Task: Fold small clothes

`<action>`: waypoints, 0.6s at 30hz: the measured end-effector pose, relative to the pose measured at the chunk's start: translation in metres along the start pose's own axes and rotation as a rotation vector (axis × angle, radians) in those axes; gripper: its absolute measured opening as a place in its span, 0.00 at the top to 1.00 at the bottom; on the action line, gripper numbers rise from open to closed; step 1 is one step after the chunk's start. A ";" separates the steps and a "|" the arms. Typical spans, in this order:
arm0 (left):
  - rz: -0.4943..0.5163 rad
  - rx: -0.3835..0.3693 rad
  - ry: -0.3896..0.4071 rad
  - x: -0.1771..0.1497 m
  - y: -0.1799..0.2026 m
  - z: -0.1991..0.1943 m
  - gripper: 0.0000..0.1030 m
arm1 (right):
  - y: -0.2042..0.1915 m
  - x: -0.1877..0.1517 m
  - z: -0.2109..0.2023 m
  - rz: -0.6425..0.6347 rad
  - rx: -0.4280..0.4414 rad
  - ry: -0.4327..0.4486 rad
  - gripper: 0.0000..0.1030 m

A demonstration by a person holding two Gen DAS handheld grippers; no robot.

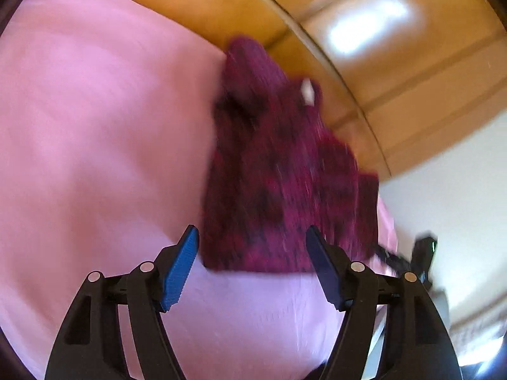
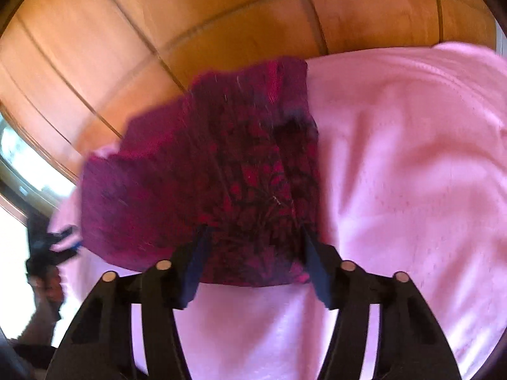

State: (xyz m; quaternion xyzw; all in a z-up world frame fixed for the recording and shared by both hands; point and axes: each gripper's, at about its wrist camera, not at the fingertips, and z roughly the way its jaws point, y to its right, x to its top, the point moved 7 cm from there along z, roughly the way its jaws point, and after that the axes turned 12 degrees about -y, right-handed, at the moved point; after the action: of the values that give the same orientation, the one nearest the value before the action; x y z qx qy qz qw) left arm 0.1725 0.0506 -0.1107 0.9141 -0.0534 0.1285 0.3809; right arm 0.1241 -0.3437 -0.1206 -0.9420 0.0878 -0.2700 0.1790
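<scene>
A small dark magenta garment with a black pattern [image 1: 279, 171] lies folded on a pink sheet [image 1: 95, 126], near the sheet's edge. My left gripper [image 1: 252, 240] is open, its jaws wide apart just in front of the garment's near edge, holding nothing. In the right wrist view the same garment [image 2: 221, 164] lies on the pink sheet [image 2: 396, 174]. My right gripper [image 2: 253, 237] is open over the garment's near edge, empty. Both views are motion-blurred.
A wooden floor of orange-brown boards [image 2: 158, 31] lies beyond the sheet's edge. The right gripper shows at the right of the left wrist view [image 1: 421, 253], the left gripper at the left of the right wrist view [image 2: 50, 247]. A white wall [image 1: 459, 205] stands at right.
</scene>
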 end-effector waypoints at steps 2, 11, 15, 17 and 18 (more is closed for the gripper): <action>0.031 0.085 0.003 -0.001 0.003 0.012 0.48 | 0.002 0.001 0.012 0.011 -0.014 -0.004 0.64; 0.061 0.113 0.045 -0.008 0.011 -0.018 0.88 | -0.014 -0.010 -0.033 0.001 0.014 0.049 0.89; 0.069 0.097 0.060 -0.019 0.016 -0.034 0.89 | -0.025 -0.036 -0.060 -0.002 0.068 0.067 0.89; 0.057 0.089 0.050 -0.029 0.014 -0.037 0.89 | -0.028 -0.052 -0.067 0.003 0.091 0.056 0.89; 0.054 0.089 0.039 -0.039 0.012 -0.040 0.89 | -0.028 -0.059 -0.068 0.004 0.096 0.049 0.89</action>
State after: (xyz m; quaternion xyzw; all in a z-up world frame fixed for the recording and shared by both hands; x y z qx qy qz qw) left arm 0.1250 0.0701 -0.0863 0.9256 -0.0647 0.1589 0.3373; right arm 0.0396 -0.3218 -0.0842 -0.9253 0.0811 -0.2963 0.2222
